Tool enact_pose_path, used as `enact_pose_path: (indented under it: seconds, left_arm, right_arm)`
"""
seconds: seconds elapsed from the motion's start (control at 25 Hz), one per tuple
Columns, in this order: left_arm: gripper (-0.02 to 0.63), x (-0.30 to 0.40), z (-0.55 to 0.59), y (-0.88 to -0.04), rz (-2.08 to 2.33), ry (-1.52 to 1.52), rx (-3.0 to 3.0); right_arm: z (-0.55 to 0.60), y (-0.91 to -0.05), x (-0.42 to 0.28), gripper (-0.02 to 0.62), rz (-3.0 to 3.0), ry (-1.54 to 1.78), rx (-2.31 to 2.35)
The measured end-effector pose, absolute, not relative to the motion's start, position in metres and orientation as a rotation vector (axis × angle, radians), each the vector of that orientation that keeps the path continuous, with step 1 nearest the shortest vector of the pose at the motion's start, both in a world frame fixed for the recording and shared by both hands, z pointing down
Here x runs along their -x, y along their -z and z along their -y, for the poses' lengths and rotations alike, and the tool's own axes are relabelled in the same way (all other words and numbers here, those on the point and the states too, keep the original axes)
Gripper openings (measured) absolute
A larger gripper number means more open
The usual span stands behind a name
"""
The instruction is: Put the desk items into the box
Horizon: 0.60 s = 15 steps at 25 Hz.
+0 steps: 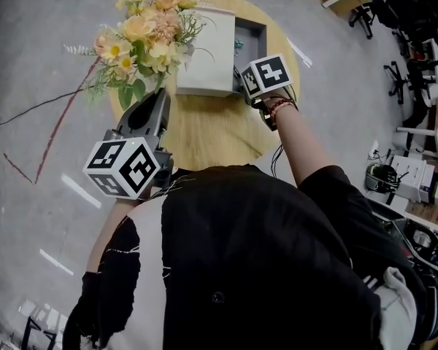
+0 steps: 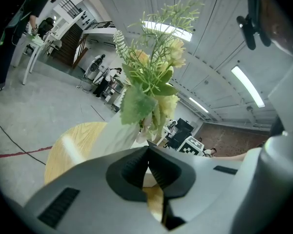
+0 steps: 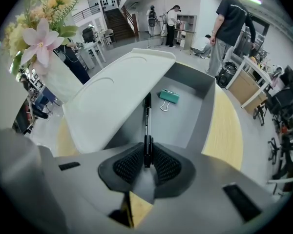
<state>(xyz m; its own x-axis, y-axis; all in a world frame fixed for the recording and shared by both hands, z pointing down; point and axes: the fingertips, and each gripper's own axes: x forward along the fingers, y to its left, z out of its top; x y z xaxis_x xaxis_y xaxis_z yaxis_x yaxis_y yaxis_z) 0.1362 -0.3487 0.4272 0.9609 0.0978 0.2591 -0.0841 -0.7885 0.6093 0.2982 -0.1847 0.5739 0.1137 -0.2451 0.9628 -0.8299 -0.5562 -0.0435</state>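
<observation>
My right gripper (image 3: 147,152) is shut on a black pen (image 3: 147,123). The pen points forward over the open grey box (image 3: 205,106), which holds a green binder clip (image 3: 169,97). The box's white lid (image 3: 112,99) leans up on its left side. In the head view the right gripper (image 1: 248,79) hovers at the near edge of the box (image 1: 250,31), next to the lid (image 1: 208,53). My left gripper (image 1: 155,100) is shut with nothing between its jaws, held low just before the flowers (image 1: 142,39). Seen from the left gripper (image 2: 148,152), the white vase (image 2: 119,135) stands right ahead.
Box and vase of flowers (image 2: 151,77) stand on a round wooden table (image 1: 212,133) on a grey floor. A cable and red line (image 1: 58,126) cross the floor at the left. Several people (image 3: 232,23) and desks fill the room's far side; office chairs (image 1: 365,13) stand at the right.
</observation>
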Motion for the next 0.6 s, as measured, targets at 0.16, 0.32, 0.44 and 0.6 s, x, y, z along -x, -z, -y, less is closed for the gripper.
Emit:
enact_pose_path:
  seconds: [0.16,0.32,0.44,0.6]
  left_arm:
    - [0.009,-0.135,0.348,-0.424,-0.009,-0.358,-2.459]
    - [0.009,-0.133,0.346,-0.421,-0.011,-0.351,-2.467]
    - [0.009,-0.131,0.344,-0.42,-0.012,-0.35,-2.468]
    - [0.009,-0.131,0.339,-0.416,-0.028,-0.348,-2.472]
  right_arm:
    - [0.184,-0.573,-0.296,0.074,1.056,-1.466,-1.89]
    - [0.183,-0.572,-0.293,0.069,1.071,-1.484,-1.907]
    - [0.181,-0.57,-0.29,0.067,1.078,-1.502,-1.934]
    - [0.186,-0.56,-0.283,0.071,1.138,-1.568,-2.033]
